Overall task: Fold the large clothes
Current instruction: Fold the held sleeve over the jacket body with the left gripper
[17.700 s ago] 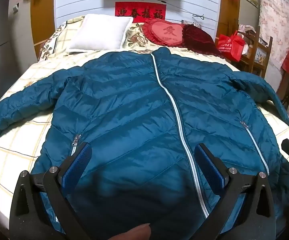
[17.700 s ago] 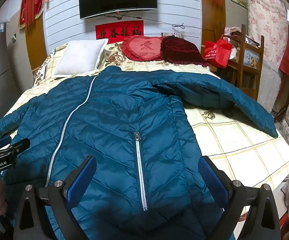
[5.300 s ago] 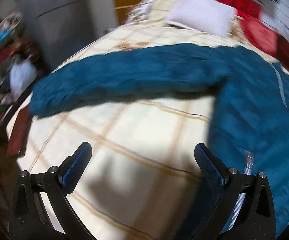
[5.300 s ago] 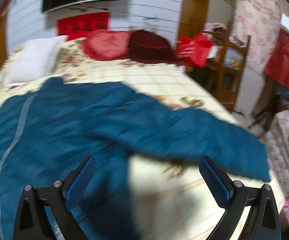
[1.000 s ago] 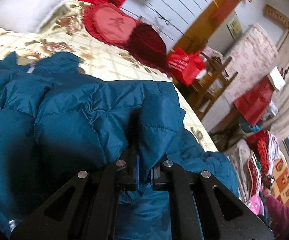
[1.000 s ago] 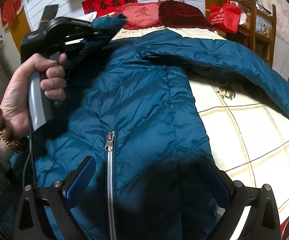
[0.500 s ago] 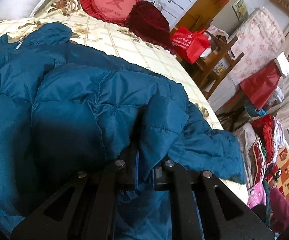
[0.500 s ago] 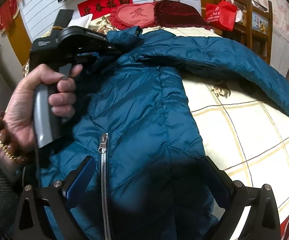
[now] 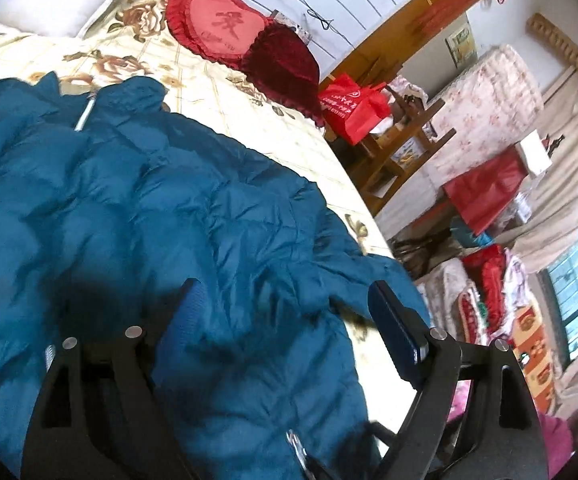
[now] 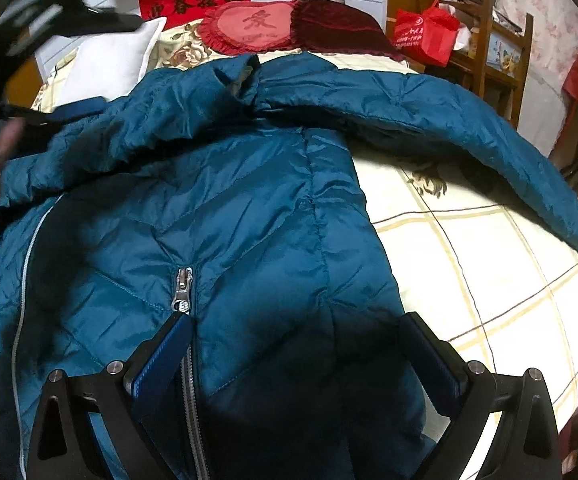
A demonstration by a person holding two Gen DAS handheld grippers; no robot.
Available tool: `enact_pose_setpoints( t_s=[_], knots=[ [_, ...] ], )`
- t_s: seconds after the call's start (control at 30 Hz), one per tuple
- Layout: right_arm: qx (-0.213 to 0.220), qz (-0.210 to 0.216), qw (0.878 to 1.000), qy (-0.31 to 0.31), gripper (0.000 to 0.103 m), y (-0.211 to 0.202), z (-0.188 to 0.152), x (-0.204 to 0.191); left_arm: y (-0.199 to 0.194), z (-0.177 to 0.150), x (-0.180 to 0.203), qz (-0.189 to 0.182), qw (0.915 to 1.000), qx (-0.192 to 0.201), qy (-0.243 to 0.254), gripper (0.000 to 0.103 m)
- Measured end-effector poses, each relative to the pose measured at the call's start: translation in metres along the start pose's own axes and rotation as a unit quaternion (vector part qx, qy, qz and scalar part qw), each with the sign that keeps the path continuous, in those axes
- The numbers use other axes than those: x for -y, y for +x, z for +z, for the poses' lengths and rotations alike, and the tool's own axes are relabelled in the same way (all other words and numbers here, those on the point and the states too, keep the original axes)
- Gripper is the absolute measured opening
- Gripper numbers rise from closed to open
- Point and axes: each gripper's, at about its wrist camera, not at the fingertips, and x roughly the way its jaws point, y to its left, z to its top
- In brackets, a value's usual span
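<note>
A large teal quilted puffer jacket (image 10: pixel 249 216) lies front-up on a cream checked bed (image 10: pixel 489 264). One sleeve lies folded across its chest (image 9: pixel 217 208). The other sleeve (image 10: pixel 449 124) stretches out to the right. My left gripper (image 9: pixel 285 312) is open just above the folded sleeve and holds nothing. My right gripper (image 10: pixel 297 344) is open and empty, low over the jacket's lower front by the pocket zipper (image 10: pixel 183 284). The left gripper and hand show blurred at the left edge of the right wrist view (image 10: pixel 29 40).
A white pillow (image 10: pixel 117 64) and red heart cushions (image 10: pixel 257 28) lie at the head of the bed. A red bag (image 10: pixel 425 36) sits on a wooden chair beside the bed. Cluttered furniture and red cloths (image 9: pixel 485 192) stand to the right.
My left gripper has opened and let go of the sleeve cuff, which now lies on the jacket's chest. In the right wrist view the left hand has pulled back to the left.
</note>
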Motion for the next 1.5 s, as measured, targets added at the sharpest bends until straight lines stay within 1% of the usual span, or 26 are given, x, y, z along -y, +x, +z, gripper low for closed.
enact_pose_setpoints(
  t_s=[0.03, 0.1, 0.13, 0.2, 0.23, 0.3, 0.33, 0.4, 0.5, 0.53, 0.57, 0.63, 0.67, 0.73, 0.77, 0.87, 0.9, 0.97, 1.03, 1.1, 1.17, 1.2, 1.3, 1.4, 1.47, 1.5],
  knots=[
    [0.003, -0.003, 1.0, -0.001, 0.102, -0.001, 0.0, -0.001, -0.008, -0.001, -0.001, 0.009, 0.9999, 0.009, 0.006, 0.084],
    [0.014, -0.003, 1.0, 0.001, 0.102, -0.006, -0.001, 0.001, -0.034, 0.0, -0.012, 0.054, 0.9974, 0.038, 0.028, 0.084],
    [0.021, -0.003, 1.0, 0.004, 0.102, -0.01, -0.001, 0.002, -0.047, 0.002, -0.02, 0.078, 0.995, 0.051, 0.037, 0.084],
    [0.05, 0.002, 0.999, 0.007, 0.102, -0.023, -0.001, 0.002, -0.073, 0.008, -0.043, 0.142, 0.9857, 0.077, 0.047, 0.084],
    [0.066, 0.006, 0.998, 0.008, 0.102, -0.029, 0.0, 0.002, -0.088, 0.015, -0.062, 0.197, 0.9749, 0.092, 0.049, 0.084],
    [0.11, 0.016, 0.994, 0.007, 0.102, -0.046, 0.004, 0.0, -0.105, 0.024, -0.09, 0.259, 0.9594, 0.104, 0.042, 0.084],
    [0.137, 0.024, 0.99, 0.008, 0.102, -0.054, 0.009, -0.002, -0.116, 0.031, -0.114, 0.295, 0.9487, 0.112, 0.028, 0.084],
    [0.161, 0.048, 0.986, 0.0, 0.102, -0.058, 0.023, -0.008, -0.128, 0.034, -0.146, 0.323, 0.9385, 0.122, -0.008, 0.084],
    [0.151, 0.09, 0.984, -0.021, 0.102, -0.048, 0.063, -0.027, -0.144, 0.027, -0.188, 0.315, 0.9359, 0.139, -0.076, 0.084],
    [0.152, 0.116, 0.981, -0.022, 0.102, -0.044, 0.077, -0.035, -0.147, 0.024, -0.195, 0.308, 0.9351, 0.151, -0.087, 0.084],
    [0.152, 0.13, 0.98, -0.022, 0.102, -0.041, 0.085, -0.041, -0.149, 0.021, -0.197, 0.307, 0.9342, 0.16, -0.086, 0.084],
    [0.163, 0.133, 0.977, -0.014, 0.102, -0.037, 0.099, -0.053, -0.145, 0.017, -0.196, 0.305, 0.933, 0.174, -0.076, 0.084],
    [0.167, 0.139, 0.976, -0.01, 0.102, -0.037, 0.1, -0.058, -0.143, 0.017, -0.197, 0.305, 0.9339, 0.17, -0.076, 0.084],
    [0.166, 0.157, 0.974, -0.003, 0.102, -0.031, 0.099, -0.066, -0.137, 0.022, -0.196, 0.293, 0.9399, 0.157, -0.079, 0.084],
    [0.163, 0.158, 0.974, -0.001, 0.102, -0.027, 0.096, -0.068, -0.136, 0.023, -0.192, 0.295, 0.9393, 0.159, -0.073, 0.084],
    [0.145, 0.138, 0.98, -0.016, 0.102, -0.009, 0.086, -0.081, -0.136, 0.023, -0.192, 0.324, 0.9317, 0.156, -0.052, 0.084],
    [0.143, 0.12, 0.982, -0.026, 0.102, -0.006, 0.08, -0.085, -0.137, 0.022, -0.193, 0.324, 0.9312, 0.158, -0.054, 0.084],
    [0.141, 0.111, 0.983, -0.043, 0.102, -0.001, 0.077, -0.091, -0.14, 0.022, -0.198, 0.326, 0.929, 0.161, -0.07, 0.084],
    [0.143, 0.102, 0.983, -0.056, 0.102, 0.002, 0.078, -0.096, -0.14, 0.022, -0.201, 0.322, 0.9301, 0.159, -0.077, 0.084],
    [0.147, 0.129, 0.979, -0.06, 0.102, 0.003, 0.085, -0.102, -0.138, 0.023, -0.201, 0.326, 0.9302, 0.154, -0.071, 0.084],
    [0.155, 0.161, 0.972, -0.07, 0.097, 0.004, 0.097, -0.113, -0.137, 0.024, -0.2, 0.331, 0.9287, 0.156, -0.061, 0.084],
    [0.157, 0.173, 0.97, -0.073, 0.094, 0.006, 0.102, -0.118, -0.138, 0.024, -0.198, 0.328, 0.9295, 0.158, -0.058, 0.084],
    [0.164, 0.207, 0.961, -0.082, 0.094, 0.015, 0.126, -0.139, -0.138, 0.026, -0.195, 0.317, 0.9329, 0.163, -0.048, 0.084],
    [0.162, 0.214, 0.96, -0.081, 0.093, 0.033, 0.144, -0.152, -0.127, 0.027, -0.193, 0.313, 0.9372, 0.151, -0.031, 0.084],
    [0.137, 0.216, 0.964, -0.067, 0.093, 0.053, 0.154, -0.148, -0.115, 0.028, -0.196, 0.311, 0.9415, 0.128, -0.025, 0.084],
    [0.115, 0.213, 0.969, -0.054, 0.091, 0.066, 0.158, -0.141, -0.105, 0.027, -0.201, 0.32, 0.9409, 0.108, -0.025, 0.084]
  ],
)
